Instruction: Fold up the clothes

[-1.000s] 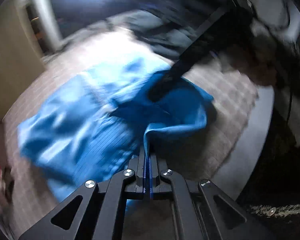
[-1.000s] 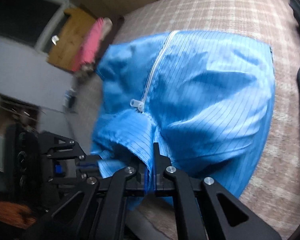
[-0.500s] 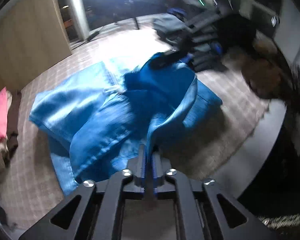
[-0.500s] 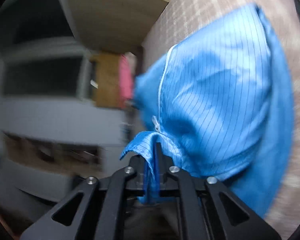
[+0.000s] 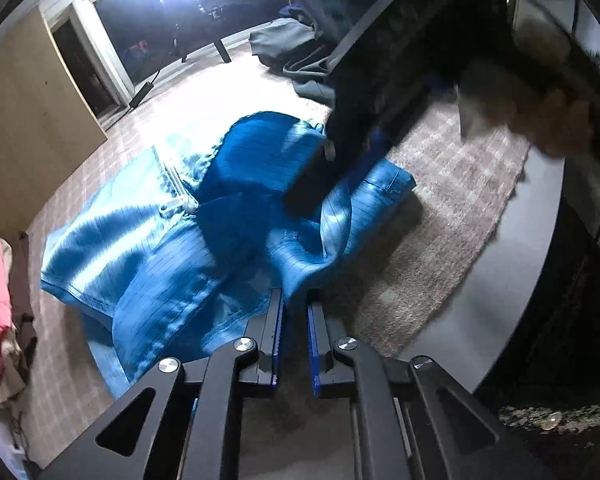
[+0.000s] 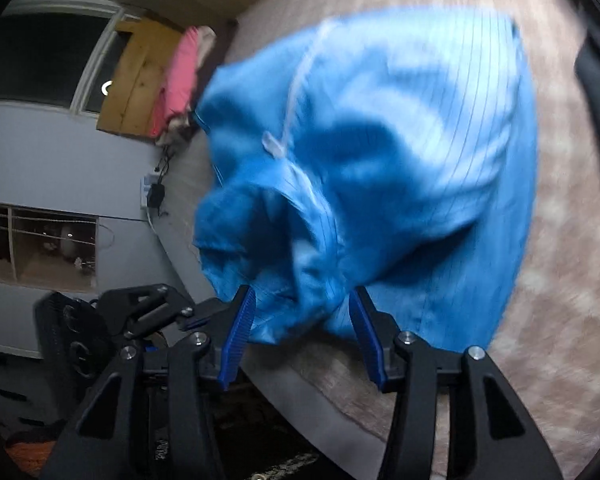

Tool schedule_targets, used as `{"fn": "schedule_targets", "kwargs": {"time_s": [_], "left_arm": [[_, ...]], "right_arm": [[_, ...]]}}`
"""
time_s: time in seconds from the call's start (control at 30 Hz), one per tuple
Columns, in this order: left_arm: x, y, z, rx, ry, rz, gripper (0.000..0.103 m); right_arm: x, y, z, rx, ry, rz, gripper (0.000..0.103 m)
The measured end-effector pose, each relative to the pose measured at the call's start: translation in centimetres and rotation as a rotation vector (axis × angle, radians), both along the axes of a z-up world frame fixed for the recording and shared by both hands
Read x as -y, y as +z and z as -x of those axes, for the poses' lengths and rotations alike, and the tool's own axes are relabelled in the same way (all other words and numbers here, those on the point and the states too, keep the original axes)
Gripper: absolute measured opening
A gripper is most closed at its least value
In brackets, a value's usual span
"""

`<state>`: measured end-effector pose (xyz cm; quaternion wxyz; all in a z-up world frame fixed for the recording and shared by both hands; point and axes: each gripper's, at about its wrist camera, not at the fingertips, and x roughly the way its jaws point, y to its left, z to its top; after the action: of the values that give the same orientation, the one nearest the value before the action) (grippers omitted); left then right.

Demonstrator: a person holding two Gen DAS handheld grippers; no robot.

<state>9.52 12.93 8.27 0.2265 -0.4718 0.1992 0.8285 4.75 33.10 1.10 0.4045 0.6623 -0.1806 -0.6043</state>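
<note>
We see the blue garment (image 5: 172, 264) spread ahead of both jaws; our left gripper (image 5: 294, 320) is narrowing with nothing pinched, our right gripper (image 6: 302, 320) spreading, cloth loose between.

The right claw (image 5: 328, 176) lies across the blue garment (image 5: 160, 248), blocking its middle; bare rug (image 5: 440, 216) beside it is free, clothes pile (image 5: 0, 312) crowds one edge.

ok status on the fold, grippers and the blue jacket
Left gripper closing, pads clear of the cloth tip between them. Right gripper opening, cloth loose between its pads. Blue jacket half folded on the rug. Nothing in the way.
</note>
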Motion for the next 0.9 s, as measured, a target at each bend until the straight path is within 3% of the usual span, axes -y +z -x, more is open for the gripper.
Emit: {"fn": "schedule_targets", "kwargs": {"time_s": [0.07,0.1,0.33,0.43,0.53,0.63,0.7,0.9], "left_arm": [[0.1,0.0,-0.2,0.000,0.004,0.000,0.006],[0.2,0.1,-0.3,0.000,0.008,-0.005,0.005],[0.3,-1.5,-0.2,0.046,0.034,-0.027,0.002],[0.1,-0.8,-0.3,0.041,0.026,-0.026,0.003],[0.3,1.1,-0.5,-0.005,0.052,-0.019,0.013],[0.6,3.9,-0.3,-0.059,0.059,-0.075,0.033],[0.4,5.1,-0.2,-0.086,0.042,-0.088,0.032],[0.4,5.6,-0.3,-0.091,0.024,-0.005,0.034]], "right_arm": [[0.1,-1.3,-0.2,0.052,-0.018,0.057,0.010],[-0.1,-1.6,-0.1,0.066,-0.046,0.095,0.008],[-2.3,0.0,0.8,0.066,-0.227,0.506,0.004],[-2.7,0.6,0.8,0.056,-0.253,0.588,0.004],[-3.2,0.5,0.6,0.059,-0.254,0.605,0.004],[-3.4,0.2,0.3,0.053,-0.248,0.590,0.004],[-2.6,-0.2,0.1,0.058,-0.252,0.582,0.004],[-2.9,0.1,0.0,0.040,-0.254,0.582,0.004]]}}
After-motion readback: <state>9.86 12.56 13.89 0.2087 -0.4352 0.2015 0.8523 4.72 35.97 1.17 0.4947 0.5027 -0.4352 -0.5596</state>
